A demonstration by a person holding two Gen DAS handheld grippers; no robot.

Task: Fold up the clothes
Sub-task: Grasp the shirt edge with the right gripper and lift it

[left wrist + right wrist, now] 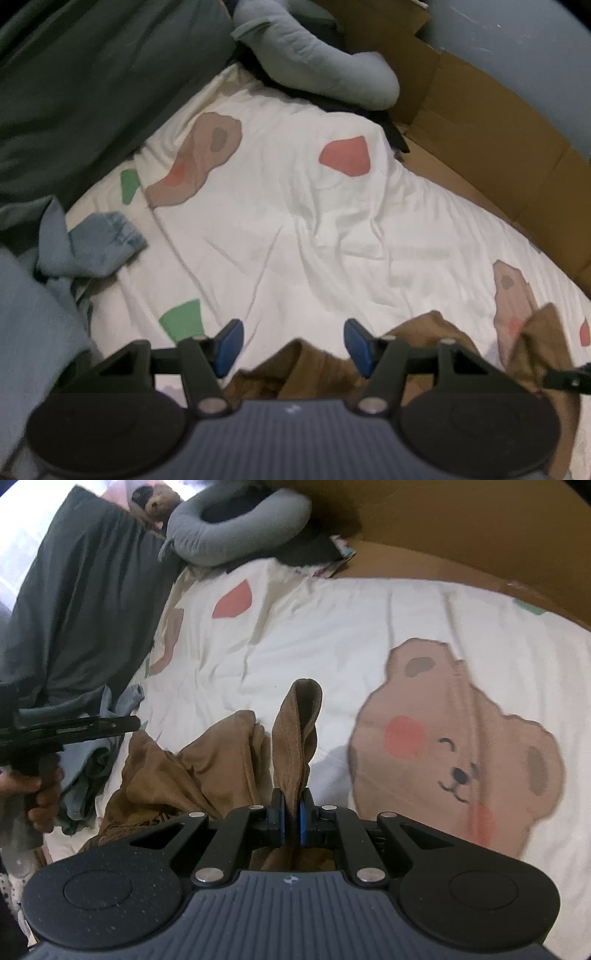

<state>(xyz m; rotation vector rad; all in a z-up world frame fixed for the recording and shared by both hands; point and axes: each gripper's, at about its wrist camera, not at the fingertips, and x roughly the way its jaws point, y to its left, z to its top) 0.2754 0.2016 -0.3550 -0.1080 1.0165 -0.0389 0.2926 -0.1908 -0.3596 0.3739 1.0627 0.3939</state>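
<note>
A brown garment (207, 768) lies crumpled on the white bear-print bed sheet (332, 620). My right gripper (291, 812) is shut on a fold of it, and that fold (299, 720) stands up between the blue pads. In the left wrist view the same brown garment (314, 369) lies just below my left gripper (293, 343), which is open with only sheet and cloth showing between its blue pads (231, 347). The right wrist view shows the left gripper (110, 723) from the side, held by a hand (40, 790).
A dark green blanket (92, 92) covers the left side. Blue clothes (96, 247) are heaped at the left by the sheet's edge. A grey neck pillow (314, 62) and a small teddy (157, 504) lie at the far end. Cardboard (480, 122) borders the right.
</note>
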